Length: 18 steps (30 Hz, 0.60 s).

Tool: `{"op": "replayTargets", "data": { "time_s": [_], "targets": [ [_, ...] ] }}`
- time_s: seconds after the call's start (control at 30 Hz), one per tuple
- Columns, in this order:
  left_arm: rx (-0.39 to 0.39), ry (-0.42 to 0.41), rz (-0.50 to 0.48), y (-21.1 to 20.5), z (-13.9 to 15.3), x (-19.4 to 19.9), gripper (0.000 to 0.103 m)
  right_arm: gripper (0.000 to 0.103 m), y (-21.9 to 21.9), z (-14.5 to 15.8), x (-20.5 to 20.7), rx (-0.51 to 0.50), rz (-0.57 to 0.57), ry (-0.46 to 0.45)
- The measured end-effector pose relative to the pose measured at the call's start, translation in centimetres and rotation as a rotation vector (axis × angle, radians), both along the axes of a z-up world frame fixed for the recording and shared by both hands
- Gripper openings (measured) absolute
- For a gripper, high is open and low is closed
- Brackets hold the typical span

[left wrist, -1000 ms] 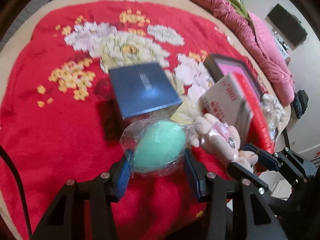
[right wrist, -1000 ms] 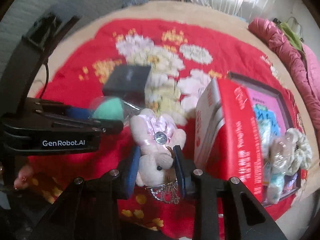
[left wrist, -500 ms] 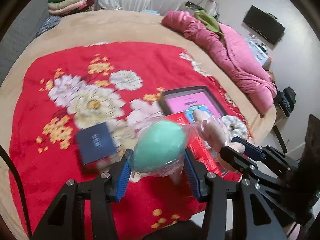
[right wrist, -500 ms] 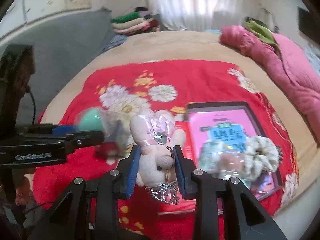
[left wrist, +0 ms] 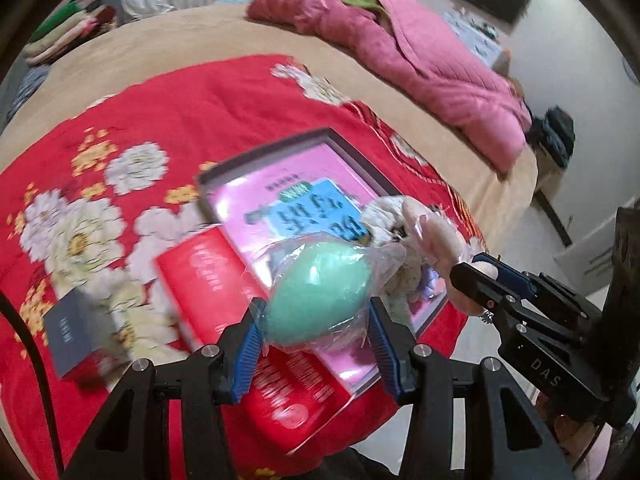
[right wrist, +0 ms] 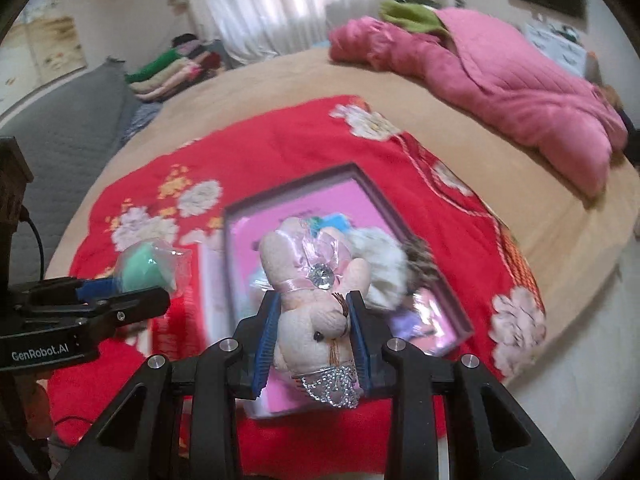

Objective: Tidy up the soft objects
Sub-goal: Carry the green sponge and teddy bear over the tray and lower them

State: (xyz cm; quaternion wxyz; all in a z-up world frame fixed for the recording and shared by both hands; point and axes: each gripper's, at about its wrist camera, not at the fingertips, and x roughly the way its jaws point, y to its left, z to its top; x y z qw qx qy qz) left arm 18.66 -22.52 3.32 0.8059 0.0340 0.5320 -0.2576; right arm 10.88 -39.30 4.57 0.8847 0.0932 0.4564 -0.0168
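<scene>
My left gripper (left wrist: 316,344) is shut on a green egg-shaped sponge in clear wrap (left wrist: 318,290), held in the air above the red box lid (left wrist: 224,280) and the near edge of the open pink-lined box (left wrist: 280,172). My right gripper (right wrist: 313,340) is shut on a pink plush rabbit (right wrist: 316,292) with a ribbon and a gem, hanging over the same box (right wrist: 348,196). In the box lie a white scrunchie (right wrist: 380,268) and wrapped soft items. The left gripper with the sponge (right wrist: 144,266) shows at the left of the right wrist view.
A red flowered blanket (left wrist: 160,100) covers a beige bed. A dark blue small box (left wrist: 74,332) sits at the left on it. A pink quilt (left wrist: 420,68) lies at the far right. Folded clothes (right wrist: 172,68) are stacked beyond the bed, and the bed edge is near the box.
Both grippers have swung right and risen with their loads, from above the blue box to above the pink-lined box. The red lid now lies flat beside it.
</scene>
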Motion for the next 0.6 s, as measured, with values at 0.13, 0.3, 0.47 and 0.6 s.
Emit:
{"op": "replayTargets", "data": {
  "time_s": [0.13, 0.3, 0.47, 0.6],
  "targets": [
    [0.043, 0.023, -0.031, -2.5, -1.9, 0.5, 0.05, 0.035, -2.2, -1.9, 0.7, 0.028, -0.021, 0.032],
    [0.086, 0.037, -0.023, -3.7, -3.4, 1.7, 0.051, 0.035, -2.4, -3.4, 2.4, 0.06, 0.003, 0.041],
    [0.096, 0.048, -0.016, -3.9, -4.3, 3.1, 0.051, 0.035, -1.7, -5.2, 4.5, 0.063, 0.034, 0.066],
    [0.108, 0.059, -0.019, -4.3, -5.0, 3.7, 0.05, 0.036, -1.5, -6.5, 5.4, 0.076, 0.048, 0.085]
  ]
}}
